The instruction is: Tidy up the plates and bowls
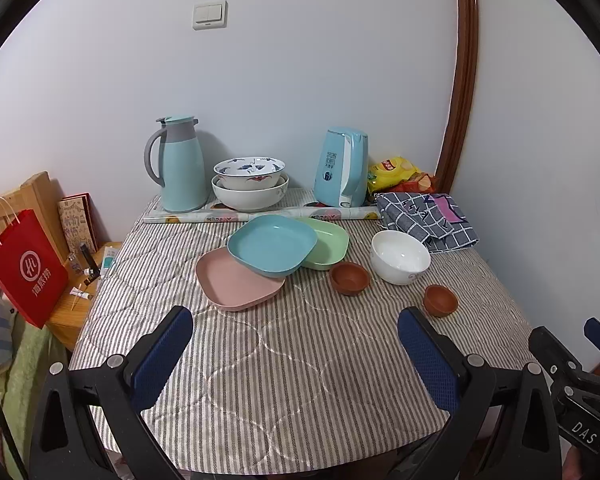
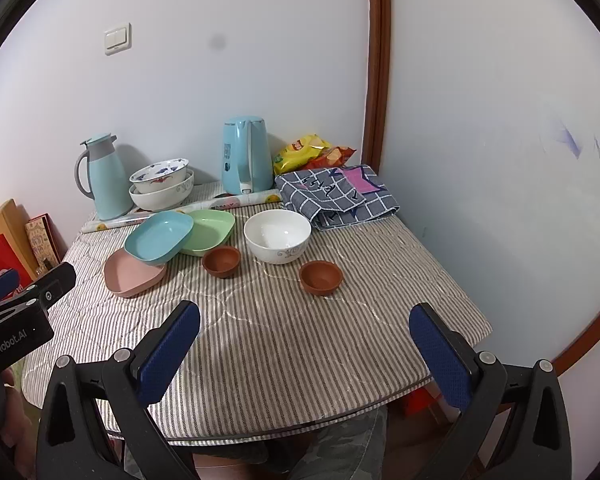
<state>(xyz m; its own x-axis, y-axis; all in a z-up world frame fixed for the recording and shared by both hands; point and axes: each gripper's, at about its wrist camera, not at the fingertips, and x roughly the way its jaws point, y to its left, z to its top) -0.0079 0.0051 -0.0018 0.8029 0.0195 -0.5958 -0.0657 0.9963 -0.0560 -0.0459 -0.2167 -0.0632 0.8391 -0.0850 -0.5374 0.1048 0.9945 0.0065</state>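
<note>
left gripper [image 1: 296,344]: held wide open above striped tablecloth [image 1: 300,380], nothing gripped.
right gripper [image 2: 304,340]: also spread wide, empty, over table's near edge.
plates: blue plate [image 1: 272,245] is propped on pink plate [image 1: 238,282] & green plate [image 1: 328,242], mid-table.
bowls: white bowl [image 2: 278,236] is flanked by 2 brown bowls [image 2: 221,261] [image 2: 321,276]; 2 patterned bowls [image 1: 250,184] are nested at back, between thermos [image 1: 178,164] & kettle [image 1: 342,168].
</note>
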